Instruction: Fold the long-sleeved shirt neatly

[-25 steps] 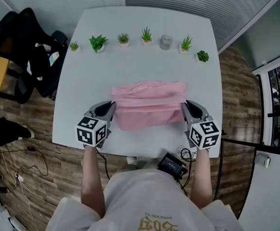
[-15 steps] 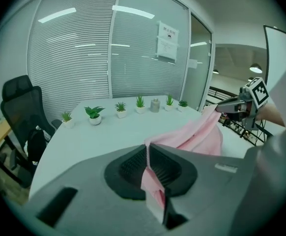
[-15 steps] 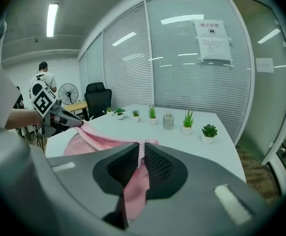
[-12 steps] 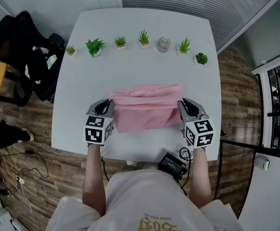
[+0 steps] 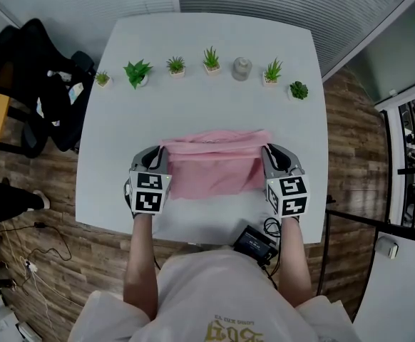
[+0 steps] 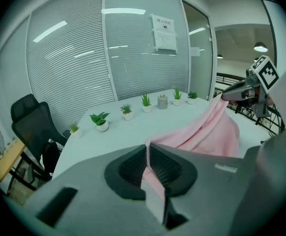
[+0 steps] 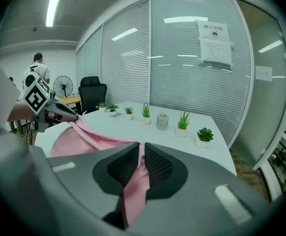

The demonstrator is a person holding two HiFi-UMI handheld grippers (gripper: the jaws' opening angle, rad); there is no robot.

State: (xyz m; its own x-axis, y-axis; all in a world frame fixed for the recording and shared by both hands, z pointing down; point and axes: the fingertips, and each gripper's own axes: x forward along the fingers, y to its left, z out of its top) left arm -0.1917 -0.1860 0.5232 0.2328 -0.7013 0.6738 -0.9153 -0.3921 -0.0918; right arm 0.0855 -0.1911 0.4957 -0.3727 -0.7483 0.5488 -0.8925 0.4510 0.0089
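Our left gripper (image 5: pixel 157 158) and right gripper (image 5: pixel 269 157) have jaws clamped on the partly folded shirt (image 5: pixel 214 173); we judge a last fold remains.

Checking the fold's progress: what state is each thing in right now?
shirt: partly folded, one edge lifted, stretched between the grippers.
left gripper: shut on shirt.
right gripper: shut on shirt.
plants: upright, in a row.
jar: upright, among the plants.
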